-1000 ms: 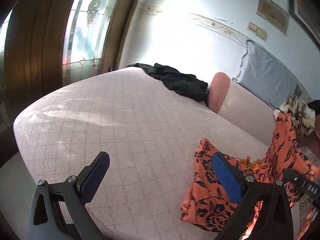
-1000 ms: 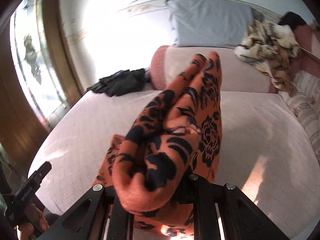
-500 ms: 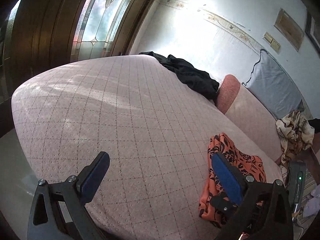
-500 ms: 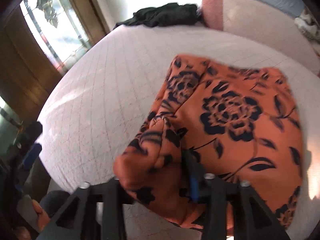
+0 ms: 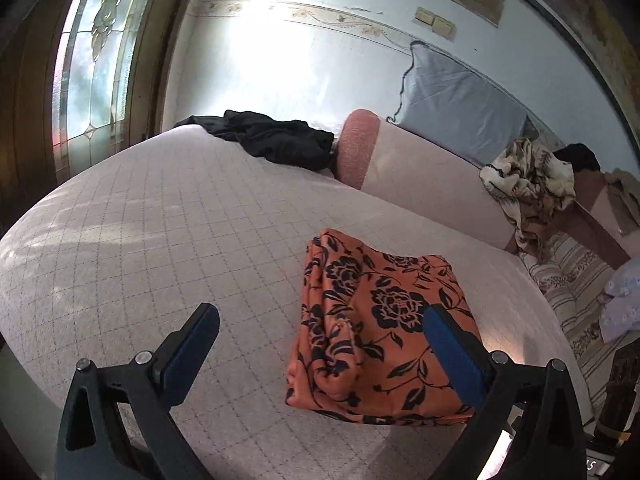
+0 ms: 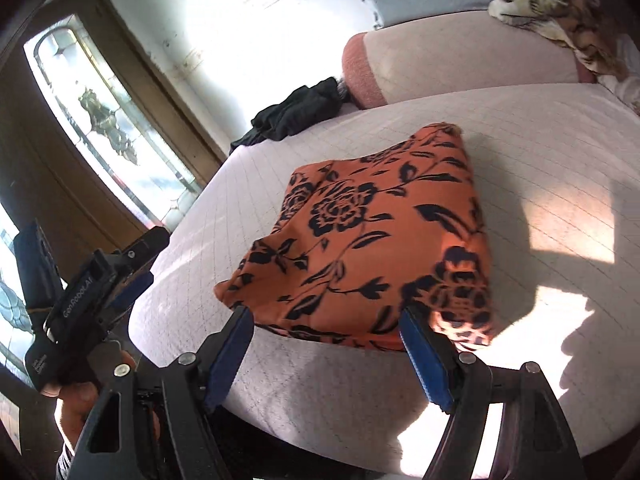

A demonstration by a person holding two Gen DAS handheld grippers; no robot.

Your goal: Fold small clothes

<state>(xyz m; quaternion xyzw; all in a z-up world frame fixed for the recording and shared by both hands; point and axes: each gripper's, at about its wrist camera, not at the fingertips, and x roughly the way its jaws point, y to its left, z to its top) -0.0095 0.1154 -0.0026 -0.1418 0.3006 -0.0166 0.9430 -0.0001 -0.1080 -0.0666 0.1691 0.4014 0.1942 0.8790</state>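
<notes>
An orange garment with black flowers [image 5: 380,320] [image 6: 380,232] lies folded in a rough rectangle on the pale quilted bed [image 5: 160,240] [image 6: 540,160], near its front edge. My right gripper [image 6: 326,320] hovers just in front of the garment's near edge. Its jaws are opening, and no fabric is between the blue pads. My left gripper [image 5: 320,316] stands open above the bed, and its right finger [image 5: 452,348] overlaps the garment's near right part without gripping it. In the right wrist view the left gripper [image 6: 148,260] sits off the bed's left edge, held by a hand [image 6: 80,396].
A black garment [image 5: 276,142] [image 6: 300,114] is crumpled at the bed's far side beside a pink bolster [image 5: 356,148]. A grey-blue pillow [image 5: 460,116] leans on the wall, with a tan patterned blanket [image 5: 528,176] to its right. A stained-glass window [image 5: 100,60] is at the left.
The right gripper held the orange garment bunched and lifted, lowered it onto the bed, then let go. The garment now lies flat and folded. The left view swung back toward it.
</notes>
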